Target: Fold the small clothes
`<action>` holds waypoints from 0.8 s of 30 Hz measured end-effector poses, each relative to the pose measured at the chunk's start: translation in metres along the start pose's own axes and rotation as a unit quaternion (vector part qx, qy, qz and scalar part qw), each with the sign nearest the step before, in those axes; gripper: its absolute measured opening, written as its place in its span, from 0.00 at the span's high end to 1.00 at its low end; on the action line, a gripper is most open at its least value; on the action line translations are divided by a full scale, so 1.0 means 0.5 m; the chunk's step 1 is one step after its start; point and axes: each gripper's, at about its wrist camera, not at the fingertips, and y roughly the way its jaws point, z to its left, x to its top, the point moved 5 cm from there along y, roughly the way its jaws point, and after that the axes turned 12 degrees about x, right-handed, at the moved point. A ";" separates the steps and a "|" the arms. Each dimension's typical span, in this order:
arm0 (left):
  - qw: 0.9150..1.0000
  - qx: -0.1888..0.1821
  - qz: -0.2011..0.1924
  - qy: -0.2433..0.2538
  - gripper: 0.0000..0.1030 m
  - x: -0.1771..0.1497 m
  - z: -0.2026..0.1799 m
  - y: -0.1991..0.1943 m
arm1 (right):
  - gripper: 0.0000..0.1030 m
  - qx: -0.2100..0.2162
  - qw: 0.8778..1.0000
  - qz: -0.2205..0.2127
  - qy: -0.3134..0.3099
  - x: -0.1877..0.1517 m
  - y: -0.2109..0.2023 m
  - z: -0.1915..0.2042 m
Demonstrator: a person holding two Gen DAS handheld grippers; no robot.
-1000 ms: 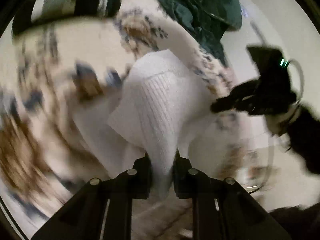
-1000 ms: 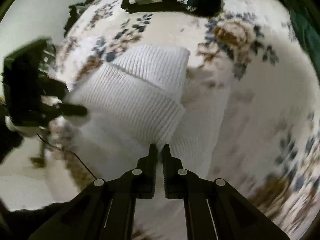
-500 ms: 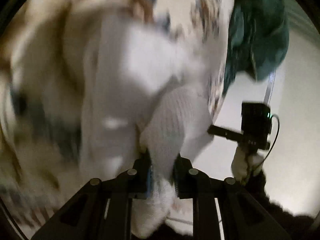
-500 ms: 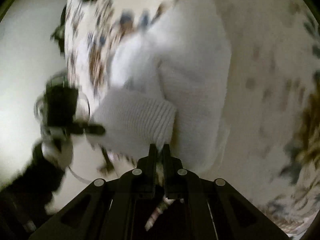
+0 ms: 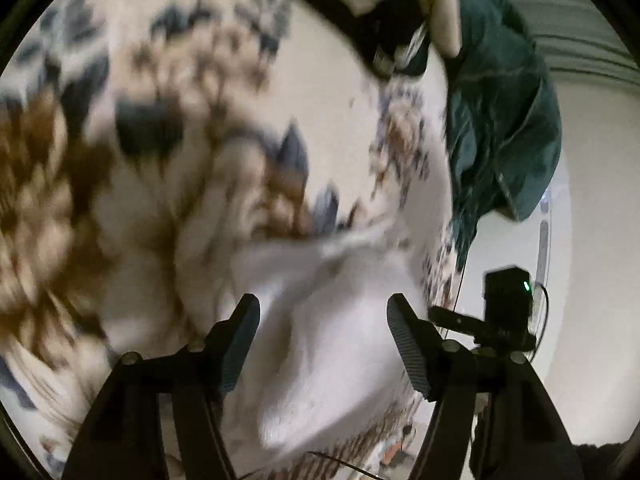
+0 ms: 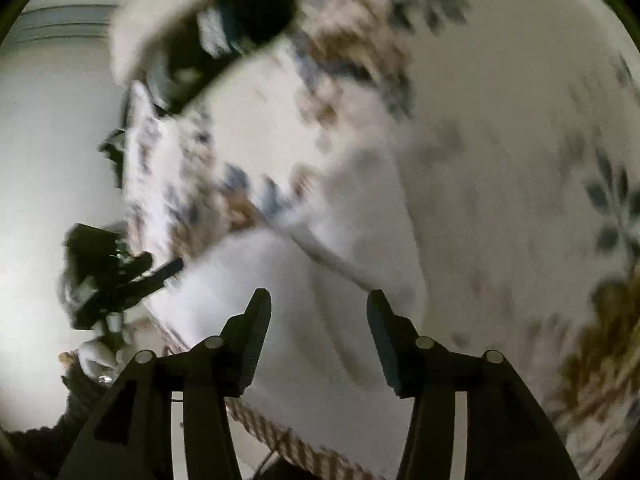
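Observation:
A white knit garment (image 5: 332, 340) lies on the floral bedspread (image 5: 200, 120) near its front edge, blurred by motion. My left gripper (image 5: 323, 312) is open and empty just above it, fingers either side of the cloth. In the right wrist view the same white garment (image 6: 320, 320) lies below my right gripper (image 6: 318, 312), which is open and empty. The right gripper also shows in the left wrist view (image 5: 496, 320), and the left gripper shows in the right wrist view (image 6: 120, 276).
A dark green garment (image 5: 504, 120) hangs at the bed's far right edge. A folded dark and white striped piece (image 5: 384, 8) lies at the back, also in the right wrist view (image 6: 224, 28). The bed's front edge (image 6: 280, 432) drops to a pale floor.
Both grippers were shut on the white garment's edge and have opened and let it go. The garment has come down onto the bedspread. Both cameras have swung quickly.

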 end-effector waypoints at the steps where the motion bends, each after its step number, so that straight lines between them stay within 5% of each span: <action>1: 1.000 0.004 0.013 -0.001 0.38 -0.019 0.005 0.019 | 0.49 0.012 0.999 0.014 0.027 -0.011 0.010 -0.017; 3: 1.000 0.015 0.009 0.000 0.47 -0.032 0.004 0.032 | 0.53 0.043 0.994 0.030 0.092 -0.026 0.036 -0.054; 4: 1.000 0.009 0.000 -0.002 0.60 -0.036 0.004 0.025 | 0.85 0.065 0.992 0.015 0.105 -0.028 0.037 -0.057; 5: 1.000 0.008 -0.009 -0.003 0.73 -0.034 0.002 0.024 | 0.92 0.077 0.992 -0.004 0.102 -0.026 0.030 -0.053; 9: 0.997 0.051 -0.053 0.027 0.76 -0.006 -0.019 0.015 | 0.93 0.077 0.990 -0.092 0.073 -0.002 -0.024 -0.021; 14: 0.994 0.090 -0.059 0.021 0.76 0.038 -0.002 0.032 | 0.93 0.010 0.990 -0.130 0.047 0.046 -0.030 -0.017; 17: 0.999 0.030 -0.036 -0.010 0.75 0.043 0.010 0.023 | 0.93 -0.011 0.989 -0.133 0.067 0.076 -0.012 -0.048; 19: 0.999 0.000 -0.036 -0.026 0.65 0.042 0.011 0.001 | 0.93 -0.021 0.990 -0.129 0.059 0.086 0.005 -0.048; 21: 0.998 -0.020 -0.038 -0.038 0.45 0.036 0.017 -0.022 | 0.90 0.021 0.990 -0.116 0.074 0.080 0.002 -0.049; 23: 0.998 -0.029 -0.038 -0.051 0.40 0.026 0.031 -0.038 | 0.79 0.057 0.986 -0.124 0.093 0.063 -0.025 -0.050; 24: 0.997 -0.030 -0.036 -0.054 0.40 0.021 0.035 -0.038 | 0.62 0.068 0.984 -0.130 0.097 0.053 -0.040 -0.051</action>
